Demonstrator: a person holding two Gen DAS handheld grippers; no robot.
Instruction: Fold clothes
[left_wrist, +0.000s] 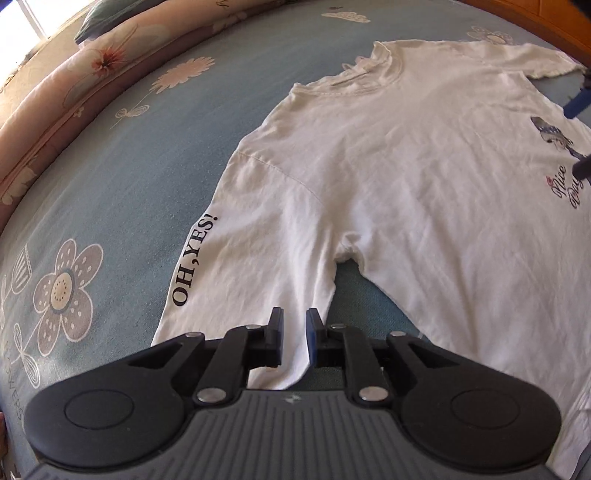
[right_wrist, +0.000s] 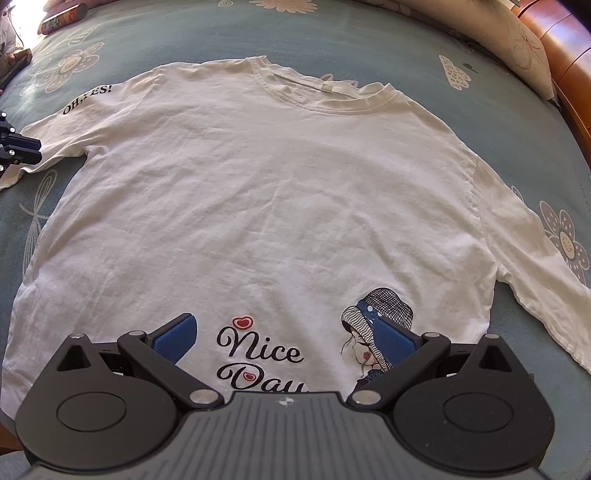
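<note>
Lying flat on the floral bedspread (right_wrist: 498, 122), white T-shirt (right_wrist: 258, 192) faces up.

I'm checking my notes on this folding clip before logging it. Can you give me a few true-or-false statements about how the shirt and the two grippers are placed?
1. The white T-shirt lies spread flat, print side up. True.
2. The right gripper has its jaws wide apart above the "Nice Day" print. True.
3. The left gripper is over the collar. False: it is at the cuff of the "OH, YES!" sleeve.
4. The shirt is already folded in half. False: both sleeves are still spread out.
5. The bed cover is plain red. False: blue with flowers.
</note>
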